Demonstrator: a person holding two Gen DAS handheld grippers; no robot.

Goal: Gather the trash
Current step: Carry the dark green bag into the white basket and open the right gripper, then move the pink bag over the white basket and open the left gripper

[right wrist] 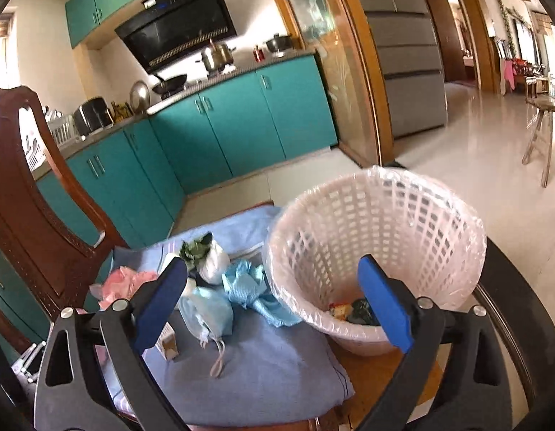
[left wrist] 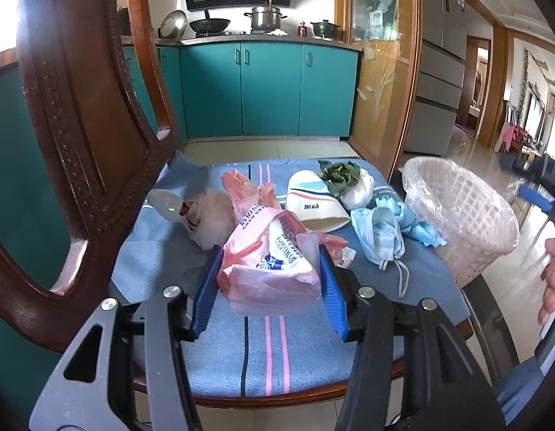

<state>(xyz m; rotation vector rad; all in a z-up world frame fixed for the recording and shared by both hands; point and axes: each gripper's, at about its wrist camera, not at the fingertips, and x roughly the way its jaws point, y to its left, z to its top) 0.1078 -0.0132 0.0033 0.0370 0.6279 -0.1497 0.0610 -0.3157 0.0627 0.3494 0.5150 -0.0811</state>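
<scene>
Blue ribbed pads line both fingers of the left gripper (left wrist: 268, 289), which brackets a pink plastic bag with blue printed lettering (left wrist: 268, 269); each pad sits against a side of the bag, though a firm clamp cannot be confirmed. The bag rests on a blue towel with pink and dark stripes (left wrist: 263, 352) spread over a carved dark wooden chair (left wrist: 72, 143).

Left of the jaws and beyond them lies a crumpled translucent white plastic bag (left wrist: 209, 221). Directly ahead of the fingertips lies a flattened white paper cup with blue and red bands (left wrist: 313, 197). Just right of that cup sits a knotted white bag with green leaves on top (left wrist: 352, 185). Ahead and right of the jaws lie a pale blue disposable face mask with white ear loops (left wrist: 379, 239) and, touching it, a crumpled light blue cloth (left wrist: 415, 224).

Furthest right stands the white lattice plastic wastebasket with a clear liner (left wrist: 467, 222), at the towel's right edge.

The right gripper (right wrist: 273, 300) hangs with its jaws wide apart and nothing between them — its right finger over the wastebasket (right wrist: 378, 237) mouth, its left finger above the face mask (right wrist: 205, 314). Some discarded items lie in the basket's bottom; what they are cannot be made out.
</scene>
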